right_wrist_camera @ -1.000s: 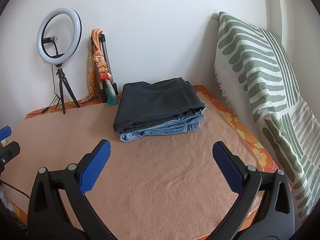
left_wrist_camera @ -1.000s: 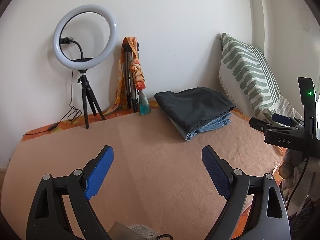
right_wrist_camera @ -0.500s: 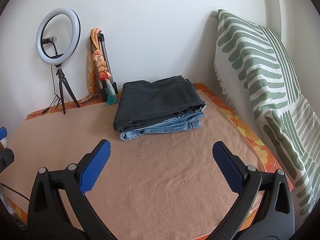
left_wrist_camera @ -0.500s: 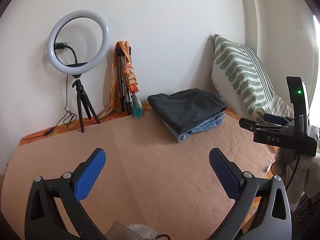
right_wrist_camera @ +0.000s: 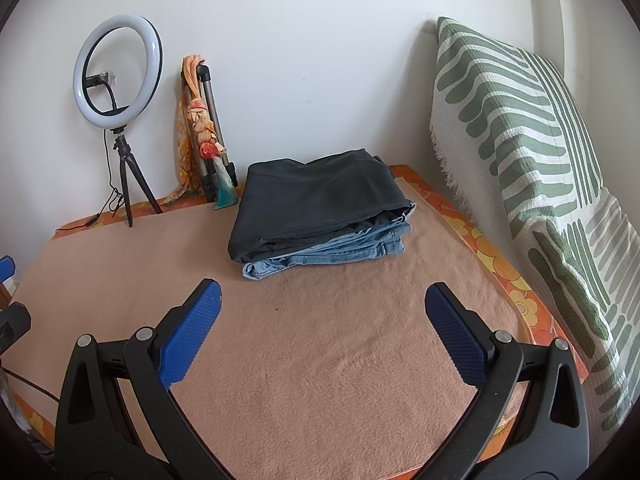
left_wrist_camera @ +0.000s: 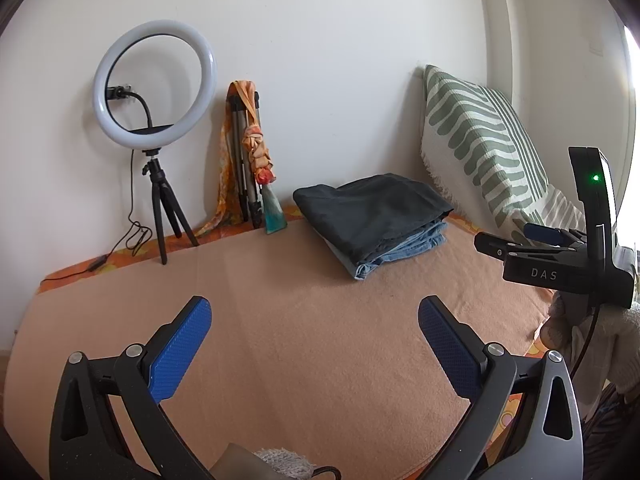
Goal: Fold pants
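A folded stack lies at the back of the bed: dark grey pants [left_wrist_camera: 372,208] [right_wrist_camera: 320,204] on top of blue jeans [left_wrist_camera: 404,246] [right_wrist_camera: 332,254]. My left gripper [left_wrist_camera: 315,308] hovers open over the tan blanket [left_wrist_camera: 304,340], well short of the stack, with nothing between its blue pads. My right gripper [right_wrist_camera: 323,290] is also open and empty, just in front of the stack. In the left wrist view the right gripper [left_wrist_camera: 512,237] shows at the right edge, held by a gloved hand [left_wrist_camera: 580,320]. The left gripper [right_wrist_camera: 10,292] peeks in at the right wrist view's left edge.
A ring light on a small tripod [left_wrist_camera: 154,88] [right_wrist_camera: 118,72] and a folded tripod wrapped in an orange scarf [left_wrist_camera: 248,160] [right_wrist_camera: 200,128] stand against the back wall. A green-striped pillow [left_wrist_camera: 480,152] [right_wrist_camera: 520,140] leans along the right. An orange flowered sheet [right_wrist_camera: 500,264] edges the blanket.
The left gripper's jaws have spread wider than a second ago. The right gripper and the stack of pants have not moved.
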{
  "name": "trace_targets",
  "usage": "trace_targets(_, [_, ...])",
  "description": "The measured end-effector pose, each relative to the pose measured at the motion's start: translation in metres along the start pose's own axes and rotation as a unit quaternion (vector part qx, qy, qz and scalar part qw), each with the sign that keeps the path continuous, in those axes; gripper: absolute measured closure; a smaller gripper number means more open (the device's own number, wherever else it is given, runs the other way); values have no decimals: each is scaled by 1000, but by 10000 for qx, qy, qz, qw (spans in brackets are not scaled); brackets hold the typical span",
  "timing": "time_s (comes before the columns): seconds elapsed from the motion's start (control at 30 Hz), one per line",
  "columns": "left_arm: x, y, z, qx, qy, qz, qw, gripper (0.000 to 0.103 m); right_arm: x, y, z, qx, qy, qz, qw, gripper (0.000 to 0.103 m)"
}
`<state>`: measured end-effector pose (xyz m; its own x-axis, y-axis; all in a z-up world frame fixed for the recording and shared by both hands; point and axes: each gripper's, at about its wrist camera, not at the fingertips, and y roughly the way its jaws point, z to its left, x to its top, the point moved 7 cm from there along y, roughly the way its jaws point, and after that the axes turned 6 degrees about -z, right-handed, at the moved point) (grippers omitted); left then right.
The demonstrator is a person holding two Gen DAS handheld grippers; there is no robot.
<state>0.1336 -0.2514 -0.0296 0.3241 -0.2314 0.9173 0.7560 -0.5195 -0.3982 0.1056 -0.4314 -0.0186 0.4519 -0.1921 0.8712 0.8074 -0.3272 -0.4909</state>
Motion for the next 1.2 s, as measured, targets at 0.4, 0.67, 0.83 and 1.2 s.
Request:
trace_targets(0.4, [-1, -1, 0, -2, -2, -4, 10000, 0, -3, 1, 0, 24, 51, 38, 10000, 0])
trace_targets(0.67, [-1, -1, -1, 0, -9, -1, 10000, 0, -5, 3, -1, 34, 104, 83, 9999, 0])
trace_targets(0.83, [-1, -2, 2, 11, -1, -6, 10000, 0, -7, 3, 0, 42, 110, 107, 9999, 0])
trace_targets(1.2, [-4, -3, 11, -54, -124, 84, 9999, 0, -8, 5, 3, 53, 131, 140, 9998, 0])
